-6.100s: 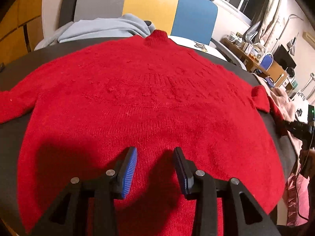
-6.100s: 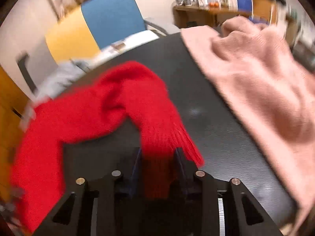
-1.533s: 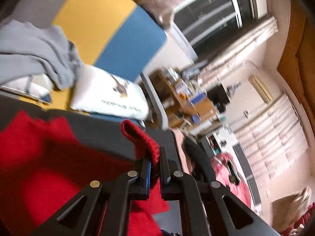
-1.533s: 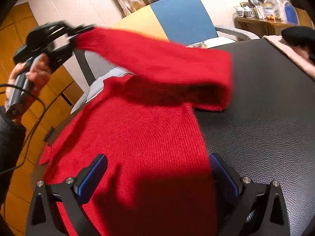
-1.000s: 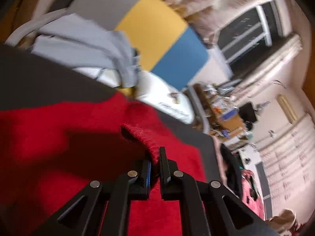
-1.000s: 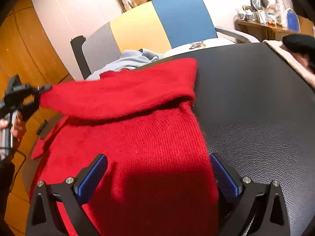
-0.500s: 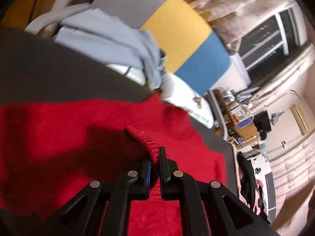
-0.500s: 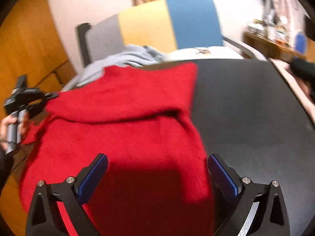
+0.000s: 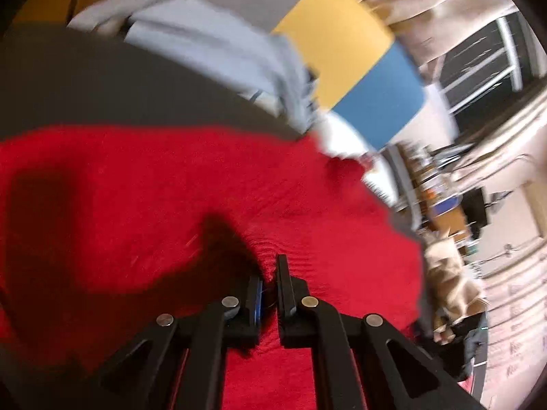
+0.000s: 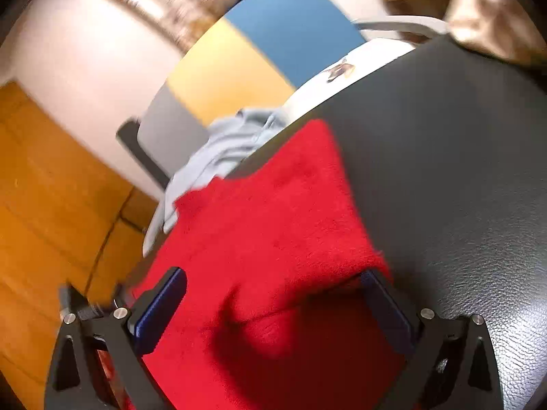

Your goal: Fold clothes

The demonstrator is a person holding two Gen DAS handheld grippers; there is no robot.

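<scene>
A red knit sweater (image 9: 136, 188) lies spread on the black table (image 9: 102, 85), with one sleeve folded across its body. My left gripper (image 9: 270, 273) is low over the sweater, jaws shut on the ribbed cuff of that sleeve, which bunches at the fingertips. The picture there is blurred. In the right wrist view the red sweater (image 10: 273, 222) shows its folded right edge. My right gripper (image 10: 273, 307) hovers over that edge with its blue-padded jaws wide open, one finger on each side of the fold and neither pressing on it.
A grey garment (image 9: 212, 51) hangs off the table's far edge, in front of a grey, yellow and blue chair back (image 9: 359, 68). Bare black table (image 10: 461, 188) stretches right of the sweater. A pale pink garment (image 10: 489, 17) lies at the far right.
My left gripper has come down with the cuff onto the sweater's body. My right gripper has rolled and shifted sideways along the folded edge, jaws still wide.
</scene>
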